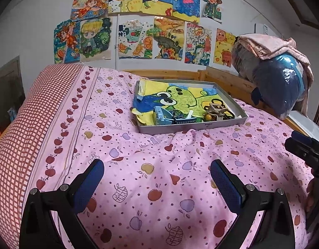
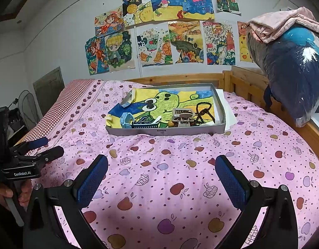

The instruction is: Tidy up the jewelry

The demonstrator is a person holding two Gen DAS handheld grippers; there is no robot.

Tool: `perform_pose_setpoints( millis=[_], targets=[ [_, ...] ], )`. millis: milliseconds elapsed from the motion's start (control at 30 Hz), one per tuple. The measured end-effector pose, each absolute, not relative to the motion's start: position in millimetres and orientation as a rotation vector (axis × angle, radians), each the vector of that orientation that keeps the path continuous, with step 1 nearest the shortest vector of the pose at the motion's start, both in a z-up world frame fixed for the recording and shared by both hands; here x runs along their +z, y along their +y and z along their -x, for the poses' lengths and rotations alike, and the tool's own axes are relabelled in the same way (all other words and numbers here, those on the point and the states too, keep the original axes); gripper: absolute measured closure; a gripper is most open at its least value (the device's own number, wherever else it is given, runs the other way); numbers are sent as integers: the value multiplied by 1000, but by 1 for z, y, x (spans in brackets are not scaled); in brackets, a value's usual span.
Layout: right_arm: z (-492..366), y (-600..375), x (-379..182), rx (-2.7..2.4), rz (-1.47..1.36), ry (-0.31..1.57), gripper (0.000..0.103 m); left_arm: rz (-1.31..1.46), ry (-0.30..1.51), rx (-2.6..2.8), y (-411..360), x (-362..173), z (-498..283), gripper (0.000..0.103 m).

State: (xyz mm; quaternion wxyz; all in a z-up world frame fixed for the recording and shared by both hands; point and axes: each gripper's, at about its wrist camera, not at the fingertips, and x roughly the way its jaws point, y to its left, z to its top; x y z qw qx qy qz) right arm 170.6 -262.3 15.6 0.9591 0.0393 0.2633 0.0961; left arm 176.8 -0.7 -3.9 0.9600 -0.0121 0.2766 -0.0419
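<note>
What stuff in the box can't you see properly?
- Dark tangle beside the blue clip: too small, both views.
- Black beads: partly behind the beige claw clip.
- Box floor: covered by the frog drawing.

pink apple-print quilt over bed, red checked pillow at left, wooden bed rail, kids' drawings on wall, plastic-wrapped blue bundle with pink cloth on top
</note>
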Motion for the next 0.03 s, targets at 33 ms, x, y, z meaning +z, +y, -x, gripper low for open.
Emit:
perform_pose_setpoints(
  millis=[33],
  targets=[
    [-171, -261, 16, 195, -80, 533, 2, 23, 560, -82, -1, -4, -177, 0]
  ],
)
